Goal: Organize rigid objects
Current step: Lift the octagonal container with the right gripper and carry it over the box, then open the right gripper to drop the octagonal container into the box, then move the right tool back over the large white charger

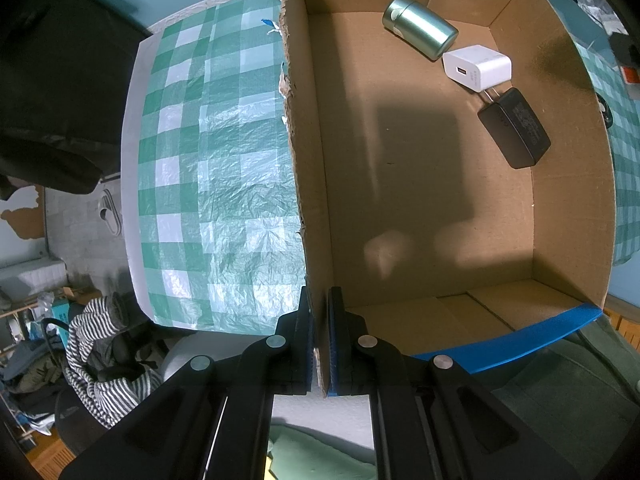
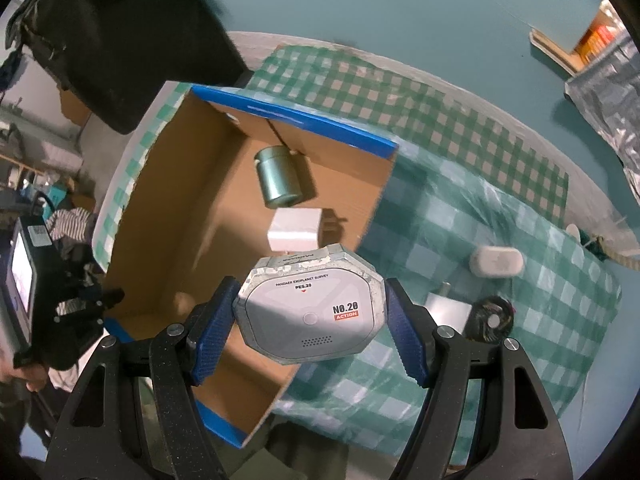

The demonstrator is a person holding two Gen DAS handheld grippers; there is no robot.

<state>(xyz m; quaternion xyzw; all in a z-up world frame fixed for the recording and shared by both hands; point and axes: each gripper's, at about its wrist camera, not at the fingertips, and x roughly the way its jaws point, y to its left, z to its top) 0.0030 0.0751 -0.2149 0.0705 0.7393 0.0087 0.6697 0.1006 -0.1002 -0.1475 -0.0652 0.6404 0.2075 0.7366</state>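
Observation:
An open cardboard box [image 1: 400, 312] with blue-taped rims lies on a green checked tablecloth [image 1: 212, 160]. My left gripper [image 1: 321, 344] is shut on the box's left wall, pinching the cardboard edge. Inside lie a green metal tin [image 1: 420, 26], a white charger [image 1: 476, 66] and a black adapter [image 1: 516, 128]. In the right wrist view my right gripper [image 2: 308, 320] is shut on a grey octagonal device [image 2: 308, 308] labelled "NO.20 ACTION", held above the box's [image 2: 168, 208] near right corner. The tin [image 2: 278, 178] and white charger [image 2: 294, 230] show beyond it.
On the cloth [image 2: 460, 208] right of the box lie a white oval case [image 2: 496, 262], a small silver part [image 2: 446, 308] and a black round item [image 2: 492, 318]. A dark bag [image 2: 120, 40] hangs behind the box. Clutter and striped fabric [image 1: 100, 344] lie below the table's edge.

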